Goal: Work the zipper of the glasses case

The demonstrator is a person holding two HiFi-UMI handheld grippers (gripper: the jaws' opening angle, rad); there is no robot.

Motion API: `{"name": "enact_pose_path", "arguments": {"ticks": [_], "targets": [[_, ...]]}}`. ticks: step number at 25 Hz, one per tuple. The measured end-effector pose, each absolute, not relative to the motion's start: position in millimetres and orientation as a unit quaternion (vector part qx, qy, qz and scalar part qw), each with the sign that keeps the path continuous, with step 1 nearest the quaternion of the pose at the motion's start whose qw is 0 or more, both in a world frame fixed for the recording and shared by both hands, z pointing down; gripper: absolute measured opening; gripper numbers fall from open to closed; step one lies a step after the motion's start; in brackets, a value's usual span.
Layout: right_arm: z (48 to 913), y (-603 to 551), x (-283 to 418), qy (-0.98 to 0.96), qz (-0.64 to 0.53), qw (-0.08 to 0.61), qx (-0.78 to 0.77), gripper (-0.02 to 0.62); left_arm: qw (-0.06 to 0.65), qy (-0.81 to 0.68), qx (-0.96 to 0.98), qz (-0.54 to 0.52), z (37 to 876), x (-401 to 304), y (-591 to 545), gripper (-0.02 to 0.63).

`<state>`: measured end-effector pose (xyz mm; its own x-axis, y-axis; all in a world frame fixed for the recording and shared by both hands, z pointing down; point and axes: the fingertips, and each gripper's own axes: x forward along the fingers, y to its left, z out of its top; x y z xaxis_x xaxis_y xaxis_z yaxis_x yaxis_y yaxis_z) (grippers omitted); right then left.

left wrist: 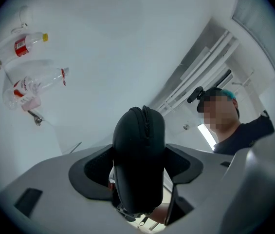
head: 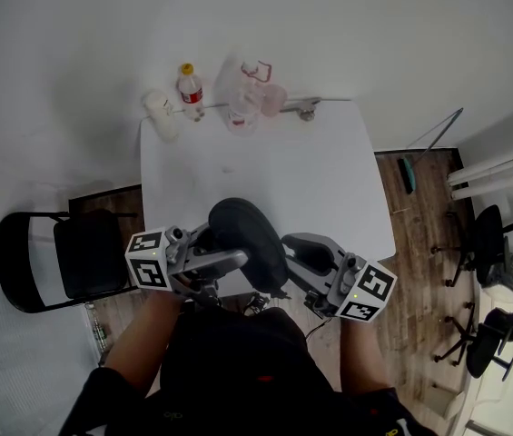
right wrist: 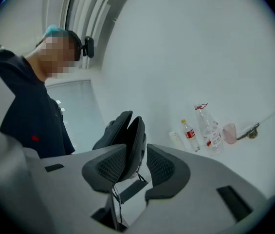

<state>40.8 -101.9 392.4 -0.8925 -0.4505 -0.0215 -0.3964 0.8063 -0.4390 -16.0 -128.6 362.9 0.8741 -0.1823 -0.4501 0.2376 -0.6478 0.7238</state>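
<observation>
Head view: the black glasses case [head: 247,239] is held at lower centre, over the near edge of the white desk [head: 265,162], between left claw [head: 224,263] and right claw [head: 303,260]. Left gripper view: the pads clamp the case at centre frame. Right gripper view: jaws apart, case edge between them, clear of the frame-right pad.

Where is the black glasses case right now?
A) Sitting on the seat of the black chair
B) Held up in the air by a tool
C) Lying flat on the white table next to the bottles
B: the glasses case sits between the pads of the left tool, lifted off the white table and nowhere near the bottles or the chair.
</observation>
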Motion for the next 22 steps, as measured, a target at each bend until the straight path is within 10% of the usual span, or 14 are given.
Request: {"name": "enact_pose_path", "arguments": {"ticks": [7, 13, 22], "targets": [[396.0, -101.1, 62.6, 0.928, -0.274, 0.129, -0.218, 0.135, 0.421, 0.012, 0.871, -0.252, 359.1, -23.9, -134.2, 0.287], [387.9, -85.7, 39.1, 0.912, -0.338, 0.183, -0.140, 0.307, 0.402, 0.001, 0.886, -0.231, 358.2, -15.2, -131.2, 0.285], [397.5, -81.2, 16.4, 0.905, -0.365, 0.183, -0.119, 0.305, 0.375, -0.008, 0.899, -0.224, 356.1, -6.1, -125.2, 0.285]]}}
